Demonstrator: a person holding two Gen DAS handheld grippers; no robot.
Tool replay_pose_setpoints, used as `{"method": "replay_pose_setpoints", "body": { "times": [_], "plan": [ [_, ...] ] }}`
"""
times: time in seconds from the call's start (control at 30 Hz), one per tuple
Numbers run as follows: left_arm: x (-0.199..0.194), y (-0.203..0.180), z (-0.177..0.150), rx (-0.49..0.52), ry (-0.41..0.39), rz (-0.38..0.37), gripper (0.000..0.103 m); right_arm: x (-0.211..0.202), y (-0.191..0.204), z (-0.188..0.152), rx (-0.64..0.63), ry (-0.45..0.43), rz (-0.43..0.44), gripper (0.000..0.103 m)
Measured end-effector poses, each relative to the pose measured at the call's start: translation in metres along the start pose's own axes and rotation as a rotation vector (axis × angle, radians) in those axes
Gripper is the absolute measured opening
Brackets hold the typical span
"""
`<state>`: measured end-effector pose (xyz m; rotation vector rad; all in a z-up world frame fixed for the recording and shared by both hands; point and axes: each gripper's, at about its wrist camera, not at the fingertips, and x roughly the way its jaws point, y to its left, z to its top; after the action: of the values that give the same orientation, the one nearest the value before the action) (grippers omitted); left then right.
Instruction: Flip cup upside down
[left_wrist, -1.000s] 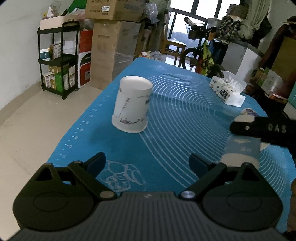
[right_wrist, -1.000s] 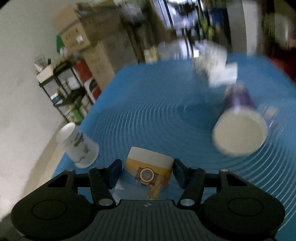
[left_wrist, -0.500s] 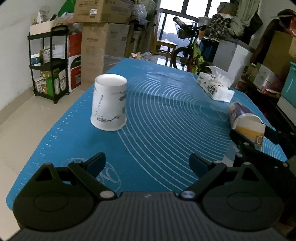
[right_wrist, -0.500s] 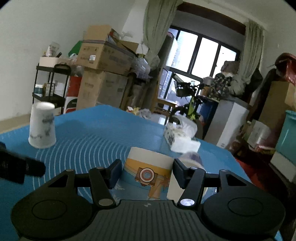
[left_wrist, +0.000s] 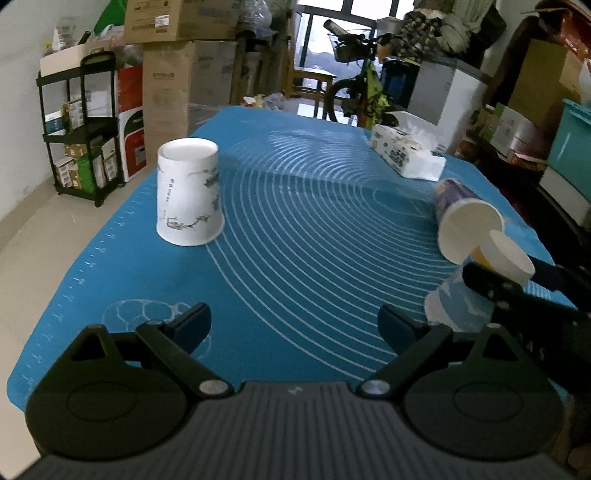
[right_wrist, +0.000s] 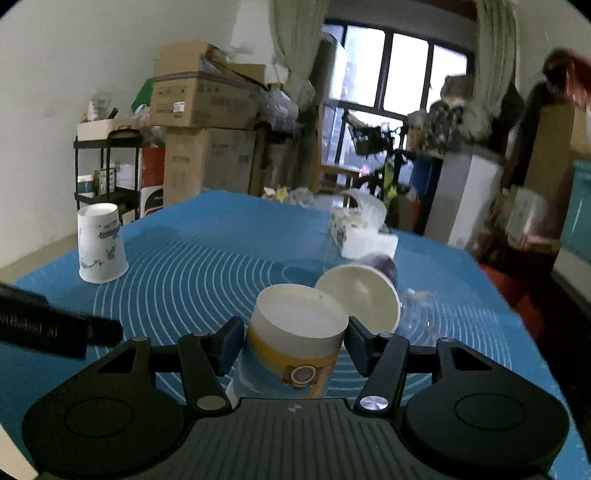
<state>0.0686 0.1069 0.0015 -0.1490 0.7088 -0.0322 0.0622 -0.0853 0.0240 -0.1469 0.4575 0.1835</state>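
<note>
Far left, beyond the desk: black shelf rack (left_wrist: 79, 125), loaded with small boxes; stacked cardboard cartons (left_wrist: 177, 70) beside it.

Left part of the desk, on the blue mat (left_wrist: 303, 236): white printed cup (left_wrist: 189, 192), upside down, wide rim flat on the mat, well apart from both claws. Same cup seen at left in the right wrist view (right_wrist: 100, 243).

Bottom centre of the left wrist view: left claw (left_wrist: 294, 326), fingers spread wide, nothing between them, only mat visible in the gap.

Rear right of the desk: tissue pack (left_wrist: 406, 155), blurred in the right wrist view.

Right part: purple cup (left_wrist: 466, 221) lying on its side, white open mouth facing the cameras; print on its wall hard to make out.

Just in front of it: yellow-and-blue cup (right_wrist: 295, 347), held in the right claw (right_wrist: 294, 341), fingers closed against its two sides near the base. Cup upside down or close to it, flat base uppermost, slightly tilted. Wide rim cut off behind the claw body in the right wrist view; in the left wrist view rim low by the mat, contact with the mat not determinable. Same cup (left_wrist: 480, 280) partly covered there by the dark finger of the right claw.

Far right: room clutter, blurred.
</note>
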Motion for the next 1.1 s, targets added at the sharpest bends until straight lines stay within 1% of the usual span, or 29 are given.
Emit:
{"method": "replay_pose_setpoints", "body": {
  "times": [0.07, 0.2, 0.3, 0.37, 0.5, 0.77, 0.9, 1.0, 1.1],
  "plan": [
    [-0.004, -0.003, -0.002, 0.007, -0.003, -0.004, 0.096, 0.000, -0.006, 0.000, 0.021, 0.011, 0.012, 0.063],
    [-0.013, -0.015, -0.007, 0.040, -0.009, -0.008, 0.096, -0.007, -0.016, 0.000, 0.064, 0.036, 0.048, 0.075],
    [-0.021, -0.025, -0.013, 0.077, -0.024, 0.010, 0.096, -0.020, -0.020, 0.002, 0.071, 0.039, 0.072, 0.083],
    [-0.027, -0.030, -0.017, 0.098, -0.035, 0.013, 0.096, -0.032, -0.025, 0.001, 0.073, 0.039, 0.077, 0.084],
    [-0.042, -0.039, -0.024, 0.111, -0.057, 0.015, 0.096, -0.057, -0.044, -0.003, 0.104, 0.044, 0.091, 0.092],
    [-0.064, -0.063, -0.042, 0.168, -0.085, 0.024, 0.096, -0.101, -0.073, -0.020, 0.090, 0.041, 0.050, 0.094],
    [-0.068, -0.073, -0.050, 0.185, -0.080, 0.008, 0.096, -0.112, -0.081, -0.029, 0.082, 0.048, 0.041, 0.094],
    [-0.070, -0.083, -0.057, 0.218, -0.083, 0.013, 0.096, -0.116, -0.083, -0.034, 0.084, 0.058, 0.043, 0.094],
    [-0.072, -0.086, -0.061, 0.226, -0.083, 0.013, 0.096, -0.120, -0.083, -0.038, 0.075, 0.060, 0.044, 0.094]
  ]
}}
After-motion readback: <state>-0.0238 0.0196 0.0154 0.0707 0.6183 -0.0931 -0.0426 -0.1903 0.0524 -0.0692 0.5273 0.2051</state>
